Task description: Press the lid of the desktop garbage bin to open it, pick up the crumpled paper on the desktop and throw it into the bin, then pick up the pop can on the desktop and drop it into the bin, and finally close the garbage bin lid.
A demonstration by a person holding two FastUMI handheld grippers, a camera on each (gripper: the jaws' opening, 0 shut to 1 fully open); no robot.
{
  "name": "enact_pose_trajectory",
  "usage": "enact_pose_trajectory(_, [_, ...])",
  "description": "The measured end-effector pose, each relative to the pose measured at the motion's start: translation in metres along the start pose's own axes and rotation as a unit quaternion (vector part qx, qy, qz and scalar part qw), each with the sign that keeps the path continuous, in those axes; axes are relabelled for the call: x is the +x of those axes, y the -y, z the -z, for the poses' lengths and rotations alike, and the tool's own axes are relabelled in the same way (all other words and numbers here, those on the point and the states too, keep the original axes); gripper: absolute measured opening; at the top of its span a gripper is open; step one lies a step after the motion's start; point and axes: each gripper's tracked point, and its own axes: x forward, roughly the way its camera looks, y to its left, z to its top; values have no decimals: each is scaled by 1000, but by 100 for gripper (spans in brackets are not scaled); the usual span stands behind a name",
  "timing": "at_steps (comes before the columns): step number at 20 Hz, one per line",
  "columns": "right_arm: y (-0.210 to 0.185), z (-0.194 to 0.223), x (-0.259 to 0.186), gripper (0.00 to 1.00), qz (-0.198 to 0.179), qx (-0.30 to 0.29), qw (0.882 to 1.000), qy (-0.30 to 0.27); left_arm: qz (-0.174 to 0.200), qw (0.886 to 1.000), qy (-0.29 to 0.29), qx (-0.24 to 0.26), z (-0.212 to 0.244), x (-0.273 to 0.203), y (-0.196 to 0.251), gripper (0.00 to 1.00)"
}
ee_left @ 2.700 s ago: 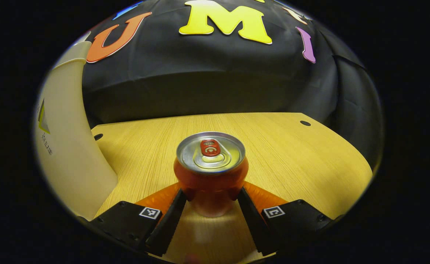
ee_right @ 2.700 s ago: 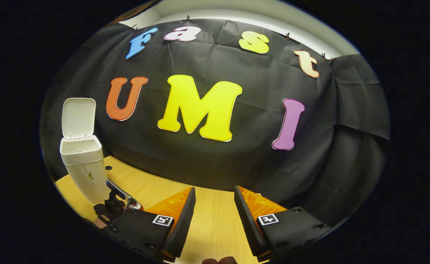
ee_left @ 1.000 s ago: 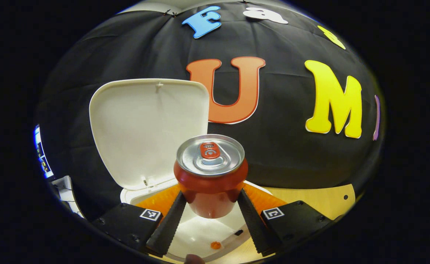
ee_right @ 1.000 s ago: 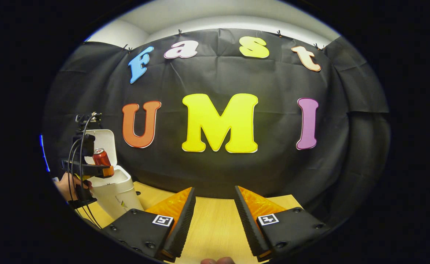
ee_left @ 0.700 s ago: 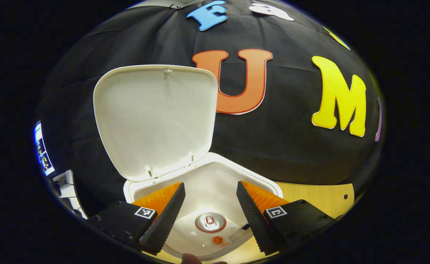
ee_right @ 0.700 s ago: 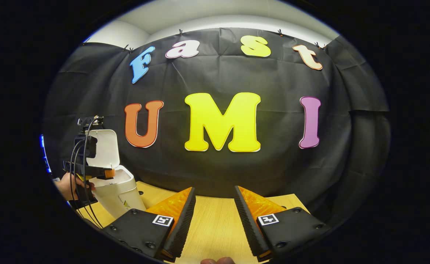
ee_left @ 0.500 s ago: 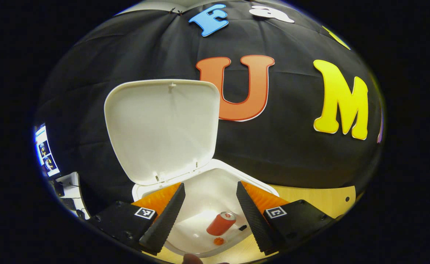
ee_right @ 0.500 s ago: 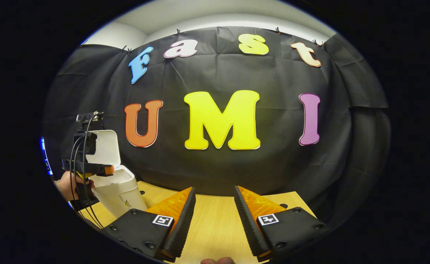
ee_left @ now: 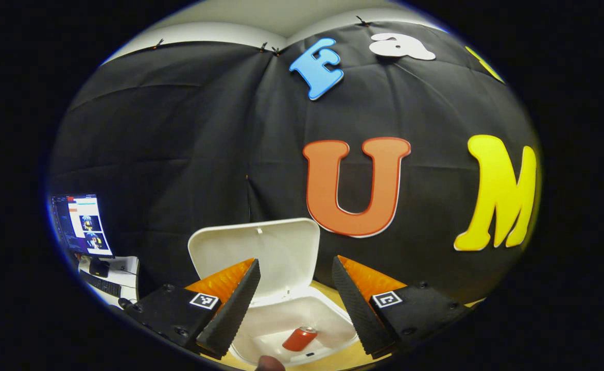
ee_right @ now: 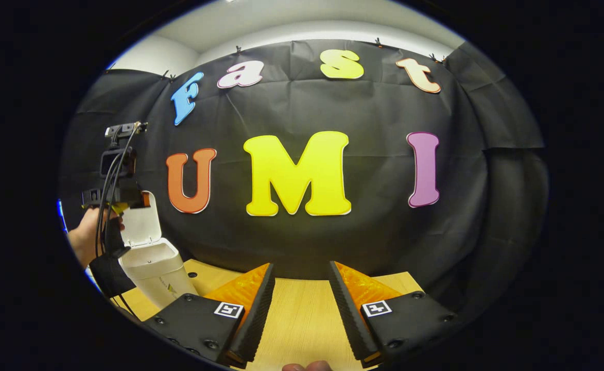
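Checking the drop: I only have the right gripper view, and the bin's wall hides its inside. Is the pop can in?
Observer: Yes. The left gripper view looks down into the garbage bin, and the red pop can lies on its side on the bottom.
Operator: Left gripper let go?
Observer: Yes. The left gripper has its fingers apart with nothing between them, above the open bin.
Operator: Crumpled paper in there too?
Observer: Cannot tell. Those fingers cover both sides of the bin's inside, and I make out no paper on the bare floor around the can.
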Motion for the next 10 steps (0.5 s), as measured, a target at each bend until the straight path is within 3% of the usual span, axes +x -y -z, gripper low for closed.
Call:
enact_pose_trajectory(5, [7,-10,5,67,-5,-2,1000,7,-77,996,23,-23,-46,35,-36,92])
enact_pose_trajectory(10, [13,-9,8,69,3,-3,1000,0,-126,990,-29,-59,-38,75,-50,91])
